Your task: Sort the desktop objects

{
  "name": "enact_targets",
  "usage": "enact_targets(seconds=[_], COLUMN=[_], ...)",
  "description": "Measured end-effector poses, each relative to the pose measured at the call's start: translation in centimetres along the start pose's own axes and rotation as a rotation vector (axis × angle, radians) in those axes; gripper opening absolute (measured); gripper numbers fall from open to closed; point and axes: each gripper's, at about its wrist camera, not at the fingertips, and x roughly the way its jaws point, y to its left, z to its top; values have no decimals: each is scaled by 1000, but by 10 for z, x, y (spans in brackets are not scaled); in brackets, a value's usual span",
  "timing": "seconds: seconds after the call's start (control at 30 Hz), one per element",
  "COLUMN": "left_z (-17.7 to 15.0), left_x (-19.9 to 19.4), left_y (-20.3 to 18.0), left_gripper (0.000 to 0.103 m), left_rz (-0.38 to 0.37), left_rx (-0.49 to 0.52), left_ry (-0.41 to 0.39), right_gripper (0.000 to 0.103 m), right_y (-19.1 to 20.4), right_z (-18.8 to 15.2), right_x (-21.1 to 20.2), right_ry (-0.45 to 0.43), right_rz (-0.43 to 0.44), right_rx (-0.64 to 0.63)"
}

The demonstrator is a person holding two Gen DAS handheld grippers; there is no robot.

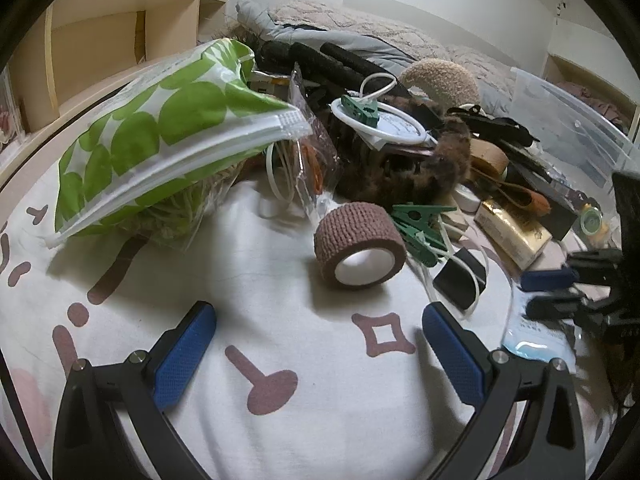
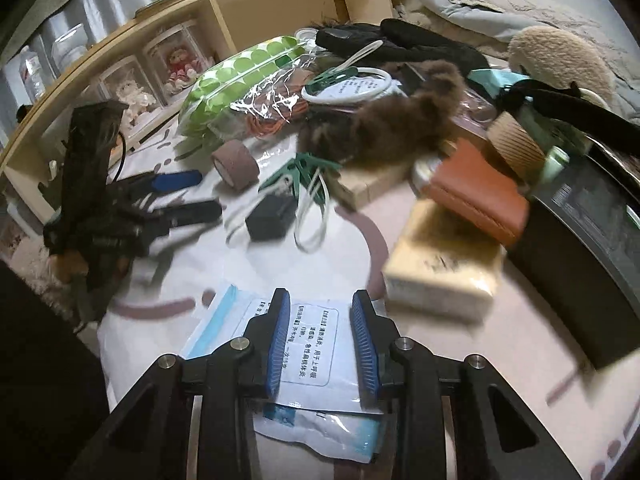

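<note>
The right gripper [image 2: 320,344] is clamped on a clear packet with a printed label [image 2: 316,364], which lies flat between its fingers. The left gripper [image 1: 320,352] stands wide open and empty, the brown bandage roll [image 1: 360,246] just ahead of it. The packet's far end is blurred.

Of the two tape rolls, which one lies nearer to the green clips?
The brown tape roll, beside the green clips. The tan ribbed roll sits farther right, past the orange pouch.

Chinese print on the packet [image 2: 316,344], seemingly medicine directions.
</note>
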Motion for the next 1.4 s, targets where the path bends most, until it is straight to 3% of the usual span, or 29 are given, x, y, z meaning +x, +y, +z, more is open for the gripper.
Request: enact_targets(seconds=[0.1,0.23,0.37,0.47,0.5,0.6,0.8,0.93,1.07,1.13,1.4], left_z=[2,5,7,11,13,16,18,22,25,26,30], left_x=[-3,-6,-9,-9,-8,-5,-2,0,3,5,7], left_y=[2,5,4,-3,-6,-9,1,6,-1,-5,-4], left_gripper=[102,85,78,72,65,56,40,36,34,25,12], left_rz=[-4,11,1,-1,-1,-5,-16,-32,-44,-49,-81], left_rx=[-20,-53,-64,-36,-26,-24,-91,-129,-107,-91,-106], left_ry=[-8,-21,-31,-28,-27,-16,-5,2,8,13,21], right_gripper=[32,32,33,33,33,33,33,33,33,33,33], right_y=[-5,-19,-32,-30,-29,-27,-20,-16,-18,-20,0], right_z=[-9,-25,-46,-55,-57,-62,-68,-68,-63,-59,-35], right_x=[-9,-23,-37,-44,-45,-49,-54,-61,-73,-79,-72], right_ry=[-7,-38,-78,-89,-91,-87,-65,-54,-99,-141,-162], right_rz=[-7,-4,29,22,19,9,-23,-44,-50,-19,83], right_rx=[14,89,187,196,193,187,160,155,190,217,154])
